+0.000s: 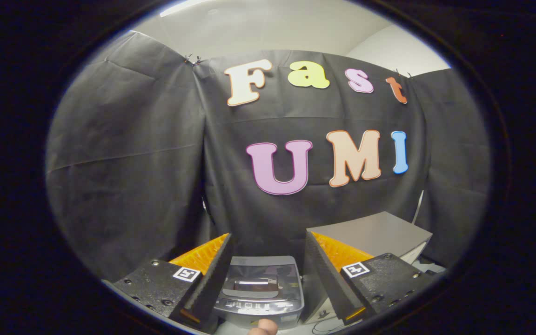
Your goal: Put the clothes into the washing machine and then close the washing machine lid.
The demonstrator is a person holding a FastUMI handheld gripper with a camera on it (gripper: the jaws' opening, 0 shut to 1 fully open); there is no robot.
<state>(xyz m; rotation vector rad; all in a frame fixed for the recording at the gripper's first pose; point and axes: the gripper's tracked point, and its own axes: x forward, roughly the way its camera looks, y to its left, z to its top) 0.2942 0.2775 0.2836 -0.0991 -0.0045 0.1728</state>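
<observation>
Between the spread fingers, a small washing machine (pixel 261 291) with its lid down.

Held above it, the gripper (pixel 265 274) stands open with nothing between its fingers. A grey box (pixel 370 235) sits just beside the machine, beyond the right finger, and a fingertip (pixel 263 327) shows in front of the machine's control panel.

Cam rides gripper, faces fwd over jaws, washing machine (pixel 259 291) near, below.

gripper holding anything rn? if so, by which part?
Nothing held. The gripper is open, fingers apart, with the washing machine just ahead between them, lid down.
</observation>
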